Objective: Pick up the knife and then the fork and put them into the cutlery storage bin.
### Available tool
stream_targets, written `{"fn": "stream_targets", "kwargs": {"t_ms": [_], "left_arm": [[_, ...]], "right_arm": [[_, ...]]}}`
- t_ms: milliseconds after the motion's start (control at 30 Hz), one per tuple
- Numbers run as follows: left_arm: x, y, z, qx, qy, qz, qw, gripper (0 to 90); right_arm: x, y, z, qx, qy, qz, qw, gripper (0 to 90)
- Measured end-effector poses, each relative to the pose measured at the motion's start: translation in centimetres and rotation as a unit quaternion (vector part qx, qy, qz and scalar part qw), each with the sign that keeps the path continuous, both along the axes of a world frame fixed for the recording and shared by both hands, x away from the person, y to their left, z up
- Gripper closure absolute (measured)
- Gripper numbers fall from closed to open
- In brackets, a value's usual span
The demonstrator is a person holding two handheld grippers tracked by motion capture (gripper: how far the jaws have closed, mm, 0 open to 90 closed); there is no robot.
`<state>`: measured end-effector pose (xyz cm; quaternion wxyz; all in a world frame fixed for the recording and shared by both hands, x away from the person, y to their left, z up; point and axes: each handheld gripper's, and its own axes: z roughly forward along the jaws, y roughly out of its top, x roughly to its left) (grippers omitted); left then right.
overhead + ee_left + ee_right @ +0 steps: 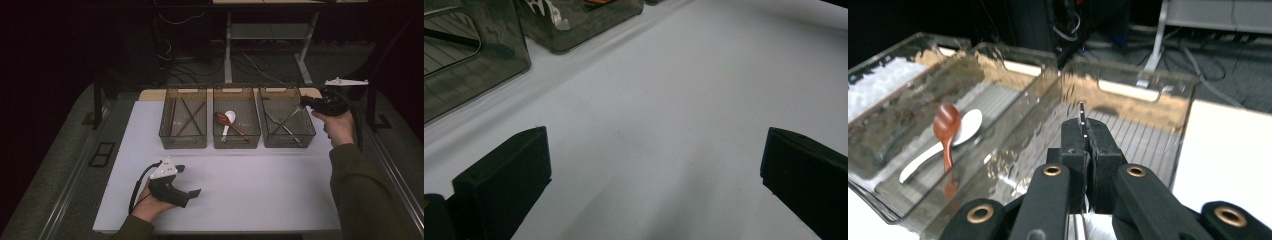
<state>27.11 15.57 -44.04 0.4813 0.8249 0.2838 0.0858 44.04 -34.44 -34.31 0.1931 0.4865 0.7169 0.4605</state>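
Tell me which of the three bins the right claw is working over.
The rightmost bin, the one with metal utensils. The right claw hangs over its right rim, shut on a thin metal piece; the middle bin holds spoons, the left bin chopsticks.

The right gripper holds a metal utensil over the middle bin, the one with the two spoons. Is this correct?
Not quite. The right gripper is shut on the metal utensil over the rightmost bin, as the high view shows. The two spoons lie in the middle bin.

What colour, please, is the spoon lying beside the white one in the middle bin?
Reddish-brown, like wood: the wooden spoon shows best in the right gripper view.
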Motion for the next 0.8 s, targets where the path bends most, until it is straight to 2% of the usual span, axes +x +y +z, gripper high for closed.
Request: {"fn": "stream_targets", "kwargs": {"t_ms": [167, 233, 300, 400, 467, 533, 600, 700, 800], "left_arm": [[0.0, -0.2, 0.0, -0.003, 0.002, -0.004, 1.0, 0.0], [0.0, -0.4, 0.1, -0.005, 0.002, -0.006, 1.0, 0.0], [0.0, -0.5, 0.0, -0.003, 0.003, -0.008, 1.0, 0.0], [0.0, -0.8, 0.0, -0.001, 0.005, -0.011, 0.9999, 0.0], [0.0, -0.9, 0.0, 0.0, 0.003, -0.013, 0.9999, 0.0], [0.0, -0.8, 0.0, 0.001, 0.003, -0.014, 0.9999, 0.0], [0.0, -0.8, 0.0, -0.001, 0.003, -0.013, 0.9999, 0.0], [0.1, -0.7, 0.0, -0.002, 0.003, -0.012, 0.9999, 0.0], [0.1, -0.7, 0.0, -0.001, 0.003, -0.013, 0.9999, 0.0]], "right_arm": [[0.6, 0.0, -1.9, 0.011, 0.028, 0.002, 0.9995, 86.8], [0.7, -0.2, -2.4, 0.027, 0.032, -0.001, 0.9991, 86.7], [0.9, -0.4, -2.7, 0.029, 0.033, -0.002, 0.999, 86.0], [1.3, -0.3, -3.2, -0.008, 0.034, -0.011, 0.9993, 80.1], [1.5, -0.2, -3.3, -0.031, 0.026, -0.02, 0.999, 68.1], [1.6, -0.2, -3.3, -0.044, 0.021, -0.038, 0.9981, 57.4], [1.7, -0.5, -3.4, -0.067, 0.02, -0.059, 0.9958, 49.6], [1.7, -1.0, -3.6, -0.069, 0.026, -0.066, 0.9951, 43.3], [1.5, -1.2, -3.6, -0.066, 0.026, -0.06, 0.9956, 40.6]]}}
